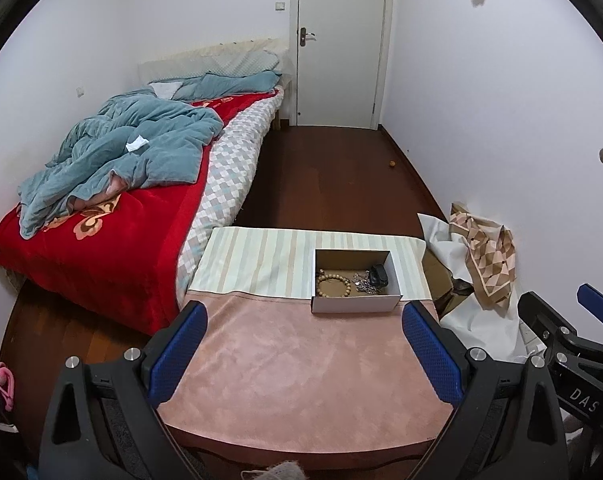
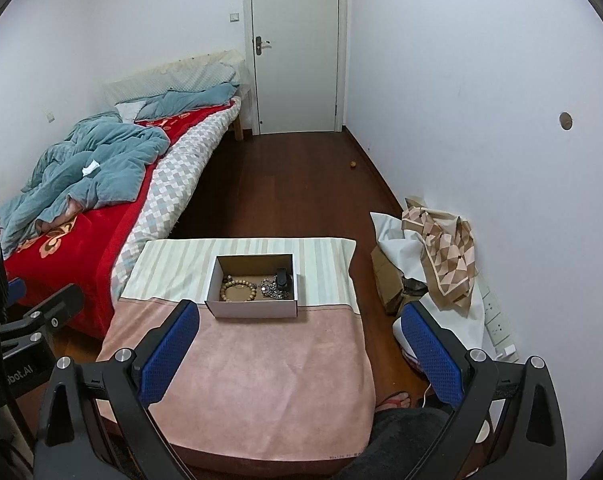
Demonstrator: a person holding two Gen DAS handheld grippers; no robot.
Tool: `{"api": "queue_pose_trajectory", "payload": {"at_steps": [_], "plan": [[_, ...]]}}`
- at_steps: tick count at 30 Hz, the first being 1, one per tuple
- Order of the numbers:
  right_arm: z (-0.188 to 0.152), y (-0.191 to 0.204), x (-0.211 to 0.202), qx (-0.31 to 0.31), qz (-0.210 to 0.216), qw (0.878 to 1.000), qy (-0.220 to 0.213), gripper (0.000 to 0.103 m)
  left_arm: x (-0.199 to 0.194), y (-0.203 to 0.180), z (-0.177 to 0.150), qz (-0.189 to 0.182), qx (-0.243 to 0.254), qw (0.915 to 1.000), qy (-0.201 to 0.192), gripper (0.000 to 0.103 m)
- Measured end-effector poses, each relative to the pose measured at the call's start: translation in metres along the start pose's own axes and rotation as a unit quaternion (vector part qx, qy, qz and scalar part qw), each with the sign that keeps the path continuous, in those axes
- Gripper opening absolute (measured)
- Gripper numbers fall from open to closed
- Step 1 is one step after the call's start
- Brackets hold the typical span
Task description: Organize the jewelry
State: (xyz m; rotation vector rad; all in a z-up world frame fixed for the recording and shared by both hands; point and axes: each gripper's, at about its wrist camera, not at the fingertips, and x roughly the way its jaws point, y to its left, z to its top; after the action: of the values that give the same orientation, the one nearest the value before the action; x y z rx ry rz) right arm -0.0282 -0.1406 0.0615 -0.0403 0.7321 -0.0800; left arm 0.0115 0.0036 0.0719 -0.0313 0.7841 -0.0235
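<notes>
You hold the left hand-held gripper [image 1: 303, 354] above the near part of the bench [image 1: 301, 360], and its two blue pads [image 1: 177, 354] stand wide apart with nothing between them. The right hand-held gripper [image 2: 299, 354] is in the same state: its pads [image 2: 169, 350] are spread wide and they hold nothing. It hangs over the near right side of the bench [image 2: 241, 380], so one pad shows over the pink cloth and the other over the floor [image 2: 293, 184] beside it. In the left view you see the right hand-held gripper [image 1: 581, 312] also at the right edge, beside the left one. The bench is covered by a pink cloth [image 1: 301, 380] on the near half and a striped cloth [image 1: 257, 260] on the far half. A small open box [image 1: 355, 304] stands on the line where the two cloths meet, in front of both tools and apart from them. The jewelry is inside this box. A bracelet [image 2: 238, 291] of brown wooden beads lies in the left part of it, flat on the bottom. A silver chain [image 2: 271, 290] lies in a heap in the right part, and a small black thing [image 2: 283, 278] sits just behind the chain, touching it; what it is I cannot tell. The bracelet [image 1: 333, 285] and the chain [image 1: 364, 284] lie close together, but if they touch I cannot tell. To the left of the bench is a bed [image 1: 93, 248] with a red blanket and a crumpled blue quilt [image 1: 133, 148]. A white door [image 2: 295, 48] is shut at the far end of the room. On the floor to the right, against the wall, lies a pile of white cloth with a brown patterned scarf [image 2: 445, 256] on top.
</notes>
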Motion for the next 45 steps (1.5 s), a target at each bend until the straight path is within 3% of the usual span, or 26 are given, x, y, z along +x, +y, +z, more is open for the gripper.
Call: {"api": "queue_pose_trajectory", "payload": {"at_steps": [7, 21, 29, 45], "plan": [[-0.001, -0.001, 0.002, 0.002, -0.001, 1.000, 0.011, 0.102, 0.014, -0.001, 0.001, 0.005, -0.001, 0.9999, 0.009, 0.100], [0.022, -0.005, 0.092, 0.006, -0.016, 0.998, 0.060, 0.103, 0.080, -0.011, 0.022, 0.033, -0.002, 0.9987, 0.037, 0.103], [0.040, -0.004, 0.137, -0.001, -0.027, 0.996, 0.084, 0.103, 0.119, -0.016, 0.039, 0.027, 0.005, 0.9974, 0.066, 0.103], [0.042, -0.002, 0.187, -0.008, -0.031, 0.991, 0.129, 0.103, 0.153, -0.022, 0.040, 0.028, 0.007, 0.9937, 0.108, 0.103]]}}
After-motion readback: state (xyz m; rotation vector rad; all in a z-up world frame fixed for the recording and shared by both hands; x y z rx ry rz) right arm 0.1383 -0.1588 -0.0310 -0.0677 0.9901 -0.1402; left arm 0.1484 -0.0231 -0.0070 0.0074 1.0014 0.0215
